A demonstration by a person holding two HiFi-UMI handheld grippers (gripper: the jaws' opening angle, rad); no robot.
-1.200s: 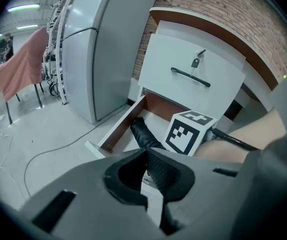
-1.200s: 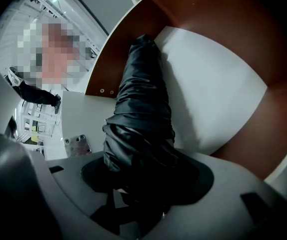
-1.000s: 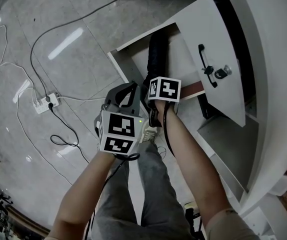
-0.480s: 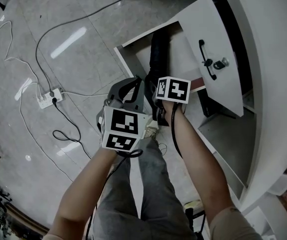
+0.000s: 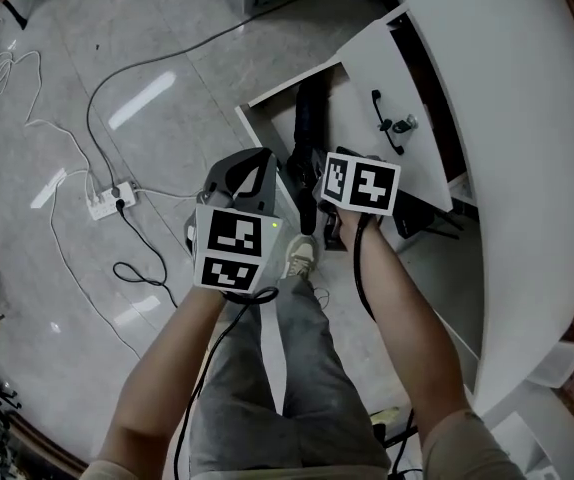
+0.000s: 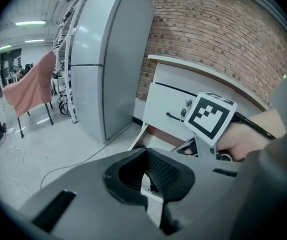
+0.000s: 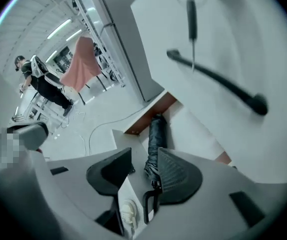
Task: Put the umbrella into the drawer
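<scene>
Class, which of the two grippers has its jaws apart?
The right gripper: its jaws, which have just been closing, stand apart and grip nothing; the umbrella lies below in the drawer. The left gripper is shut.

Umbrella blk; drawer wht (reddish-brown edge); marker cubes b/w squares; floor grey, marbled.

The pale tiled floor carries a white power strip, with black and white cables trailing loosely across it. The person's light shoe stands on it just beside the open drawer. On the drawer's white bottom the folded black umbrella lies lengthwise.
</scene>
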